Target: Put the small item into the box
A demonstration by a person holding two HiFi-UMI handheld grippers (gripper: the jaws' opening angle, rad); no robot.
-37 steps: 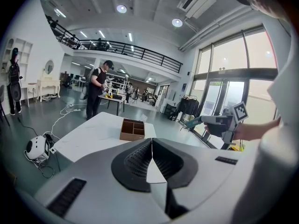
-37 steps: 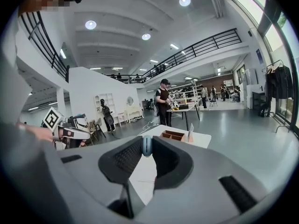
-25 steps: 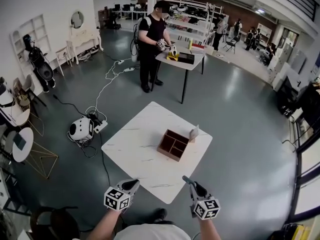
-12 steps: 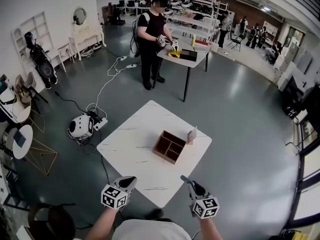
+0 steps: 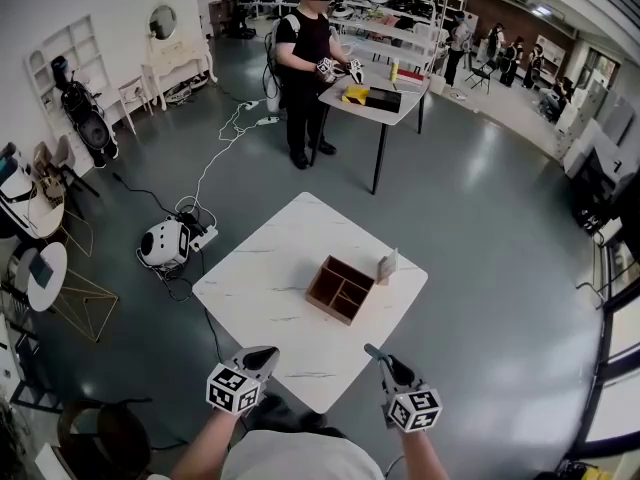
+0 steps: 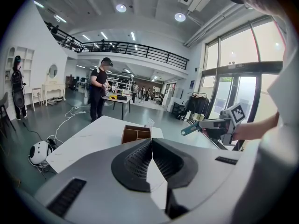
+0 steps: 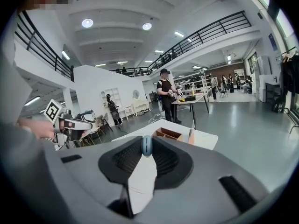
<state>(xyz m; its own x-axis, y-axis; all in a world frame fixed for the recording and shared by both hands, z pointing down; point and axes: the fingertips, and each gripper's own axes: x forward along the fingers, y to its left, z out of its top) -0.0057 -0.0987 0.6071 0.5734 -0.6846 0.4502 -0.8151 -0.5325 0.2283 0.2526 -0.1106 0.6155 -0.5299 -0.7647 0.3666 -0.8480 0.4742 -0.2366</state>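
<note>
A brown box (image 5: 342, 288) with inner dividers sits open on the white marble table (image 5: 270, 268), and a pale flap (image 5: 388, 266) stands up at its right side. Both grippers hang short of the table's near corner. My right gripper (image 5: 372, 352) is shut on a small blue item (image 7: 146, 145), pinched at the jaw tips, with the box (image 7: 167, 134) ahead of it. My left gripper (image 5: 264, 354) is shut with nothing between its jaws. From the left gripper (image 6: 151, 140) the box (image 6: 136, 134) lies ahead, and the right gripper (image 6: 187, 130) shows to its right.
A white round machine (image 5: 162, 243) with cables lies on the floor left of the table. A person (image 5: 308, 58) works at a second table (image 5: 375, 98) far behind. Chairs and a small round table (image 5: 45, 283) stand along the left wall.
The view has drifted a little, so the table sits slightly higher and more to the left. Both grippers stay at the near corner, jaws as before.
</note>
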